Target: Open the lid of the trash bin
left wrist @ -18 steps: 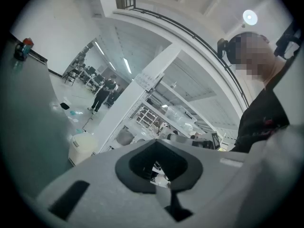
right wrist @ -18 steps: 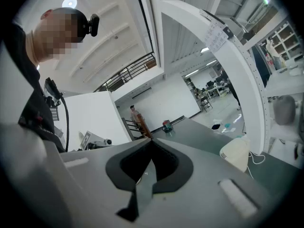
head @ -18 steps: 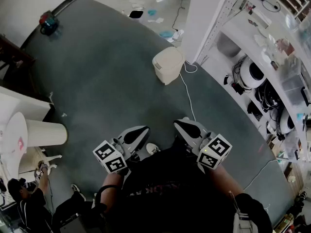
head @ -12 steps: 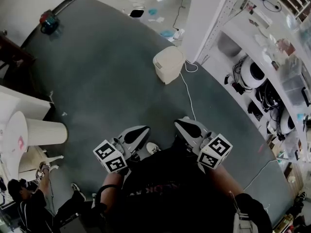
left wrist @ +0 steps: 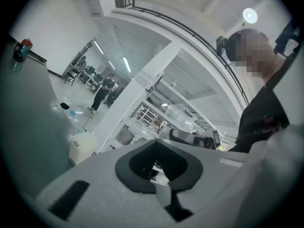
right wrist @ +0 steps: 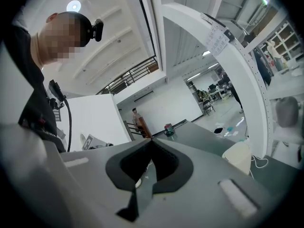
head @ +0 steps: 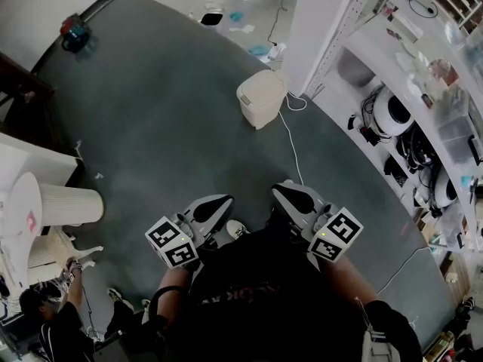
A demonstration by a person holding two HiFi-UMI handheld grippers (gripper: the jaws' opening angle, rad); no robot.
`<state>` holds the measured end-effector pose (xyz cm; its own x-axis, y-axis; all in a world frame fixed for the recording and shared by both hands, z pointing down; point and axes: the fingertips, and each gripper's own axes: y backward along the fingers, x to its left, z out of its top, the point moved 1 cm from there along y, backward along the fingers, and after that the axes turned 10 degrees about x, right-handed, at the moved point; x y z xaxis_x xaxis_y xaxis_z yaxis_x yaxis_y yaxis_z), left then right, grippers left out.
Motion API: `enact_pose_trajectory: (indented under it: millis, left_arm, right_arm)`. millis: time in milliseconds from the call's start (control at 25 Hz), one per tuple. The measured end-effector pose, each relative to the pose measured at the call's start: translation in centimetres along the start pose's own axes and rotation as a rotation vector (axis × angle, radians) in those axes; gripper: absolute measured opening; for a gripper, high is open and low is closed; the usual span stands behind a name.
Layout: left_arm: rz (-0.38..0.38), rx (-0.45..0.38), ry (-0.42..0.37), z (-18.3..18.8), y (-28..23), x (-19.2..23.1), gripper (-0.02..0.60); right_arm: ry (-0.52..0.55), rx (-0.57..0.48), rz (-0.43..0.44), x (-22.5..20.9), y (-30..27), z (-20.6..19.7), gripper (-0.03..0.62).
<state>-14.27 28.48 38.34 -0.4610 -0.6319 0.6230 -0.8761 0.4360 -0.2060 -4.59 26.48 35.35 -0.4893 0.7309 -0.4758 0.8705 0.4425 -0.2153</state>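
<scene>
A broad grey carpet (head: 158, 127) fills the head view, bounded on the right by white shelving (head: 423, 119) and a white column (head: 317, 29), and on the left by a white ribbed cylinder (head: 72, 206) lying on its side. The cream trash bin (head: 261, 99), its lid down, stands on the carpet's far side just beside the column's foot, with a white cable (head: 290, 145) trailing from it toward the wearer. Bare carpet lies between the bin and both tools.

The left gripper (head: 225, 200) and right gripper (head: 278, 191) are held level close to the body, well apart from the bin. Each has its jaws together on nothing.

The left gripper view puts the bin low on its left (left wrist: 81, 146) and adds people standing (left wrist: 102, 91) in a bright hall beyond. The right gripper view shows the bin at its right edge (right wrist: 240, 156) and a person by a wooden railing (right wrist: 137, 120), whom the head camera misses.

Since the earlier frames both grippers and the bin have barely shifted. The person at the head view's lower left (head: 53, 319) has slipped lower.
</scene>
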Motion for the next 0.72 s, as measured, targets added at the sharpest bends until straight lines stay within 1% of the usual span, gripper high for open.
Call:
enact_pose_trajectory:
  millis: [240, 480, 720]
  left_arm:
    - [-0.005, -0.004, 0.013, 0.0, 0.1, 0.6, 0.000]
    - [-0.005, -0.005, 0.029, 0.3, 0.1, 1.3, 0.000]
    - [0.003, 0.011, 0.055, 0.4, -0.7, 2.7, 0.000]
  right_arm:
    - [0.029, 0.012, -0.020, -0.3, -0.4, 0.4, 0.000]
    - [0.035, 0.013, -0.042, -1.0, -0.9, 1.3, 0.000]
    - [0.054, 0.016, -0.078, -3.1, -1.3, 2.4, 0.000]
